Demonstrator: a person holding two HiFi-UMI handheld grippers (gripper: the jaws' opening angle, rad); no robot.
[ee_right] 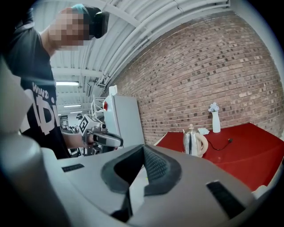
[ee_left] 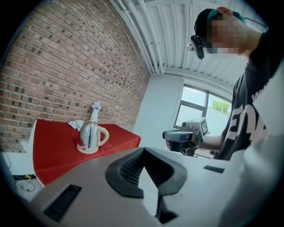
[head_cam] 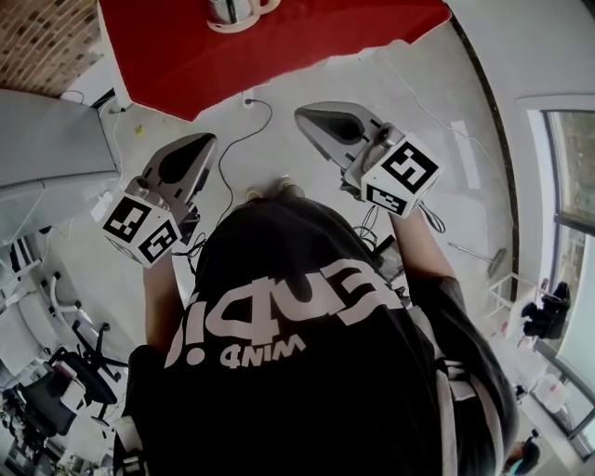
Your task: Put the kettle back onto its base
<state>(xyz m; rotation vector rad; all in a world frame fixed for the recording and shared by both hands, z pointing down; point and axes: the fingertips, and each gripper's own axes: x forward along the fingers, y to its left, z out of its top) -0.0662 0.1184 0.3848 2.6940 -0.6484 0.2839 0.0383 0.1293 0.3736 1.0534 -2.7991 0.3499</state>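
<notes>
Head view: where is the kettle (head_cam: 231, 9)?
— Standing upright on its cream base (ee_left: 87, 150), on the red desk (head_cam: 279, 46), far from both grippers.
— Left gripper (ee_left: 143, 150)?
— Held in the air on the near side of the desk; fingers pressed together, nothing between them.
— Right gripper (ee_right: 143, 147)?
— Same finding: fingers pressed together, empty, well apart from the kettle.

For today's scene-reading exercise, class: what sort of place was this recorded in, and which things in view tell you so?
Probably an industrial hall used as a lab or workshop: a bare brick wall, a ribbed metal ceiling, and office chairs standing to one side.
</notes>
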